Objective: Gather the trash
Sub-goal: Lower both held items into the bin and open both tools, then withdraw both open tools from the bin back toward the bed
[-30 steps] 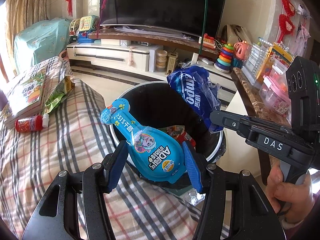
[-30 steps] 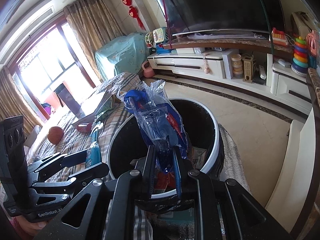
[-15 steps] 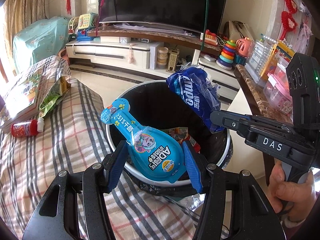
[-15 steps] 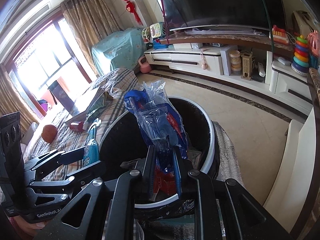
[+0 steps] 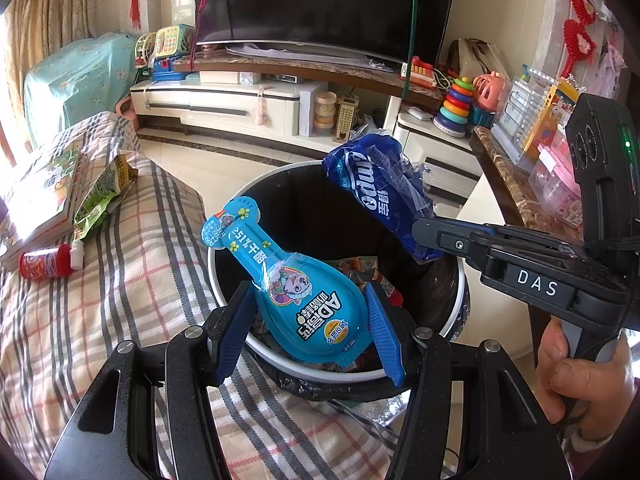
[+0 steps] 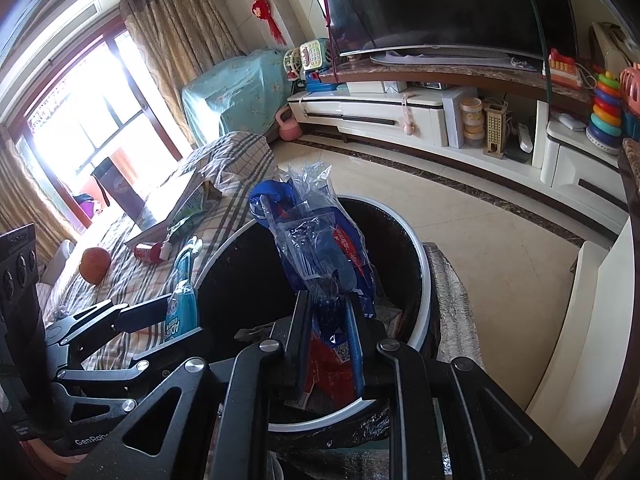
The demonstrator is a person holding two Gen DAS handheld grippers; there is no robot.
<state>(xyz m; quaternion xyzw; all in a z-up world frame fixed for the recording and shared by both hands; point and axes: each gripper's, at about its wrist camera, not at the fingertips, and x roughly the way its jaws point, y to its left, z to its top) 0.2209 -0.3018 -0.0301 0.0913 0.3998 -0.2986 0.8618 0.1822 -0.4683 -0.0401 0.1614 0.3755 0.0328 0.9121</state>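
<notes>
My left gripper is shut on a light blue bottle-shaped snack pack, held over the near rim of a round black bin with a white rim. The right gripper comes in from the right, shut on a crumpled dark blue tissue wrapper above the bin's far side. In the right wrist view the same wrapper stands up between the right gripper pads over the bin, and the left gripper holds the blue pack at the left. Wrappers lie inside the bin.
A plaid-covered surface left of the bin carries a small red bottle, a green bag and a book. A TV cabinet and toy shelf stand behind. A hand grips the right tool.
Both views have drifted slightly forward, so the bin sits a little closer under the two held items. Both grips are unchanged.
</notes>
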